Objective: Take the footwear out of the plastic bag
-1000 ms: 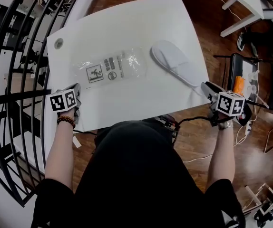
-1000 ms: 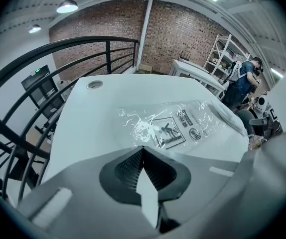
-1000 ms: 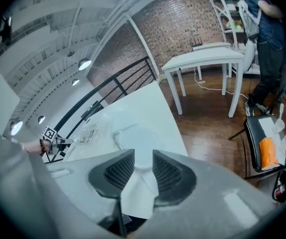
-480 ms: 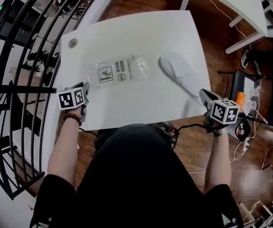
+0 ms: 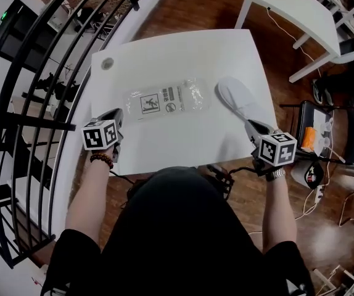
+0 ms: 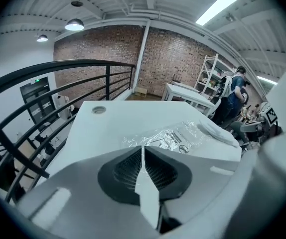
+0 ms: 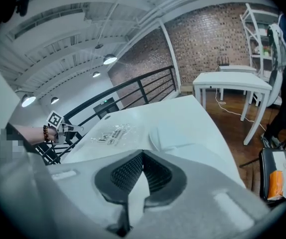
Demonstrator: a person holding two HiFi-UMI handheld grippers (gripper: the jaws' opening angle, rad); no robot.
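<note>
White slipper (image 5: pixel 242 100) lies out of the clear plastic bag (image 5: pixel 164 100), just right of it on the white table (image 5: pixel 183 48); bag flat mid-table, printed labels up. Left hand-held gripper (image 6: pixel 143 149) at the table's near left edge: jaws just been closing, now narrow, tips together on nothing (bag lies farther out). Right hand-held gripper (image 7: pixel 142 156) at the near right corner, close to the slipper's near end: jaws likewise just closed, nothing between them.
</note>
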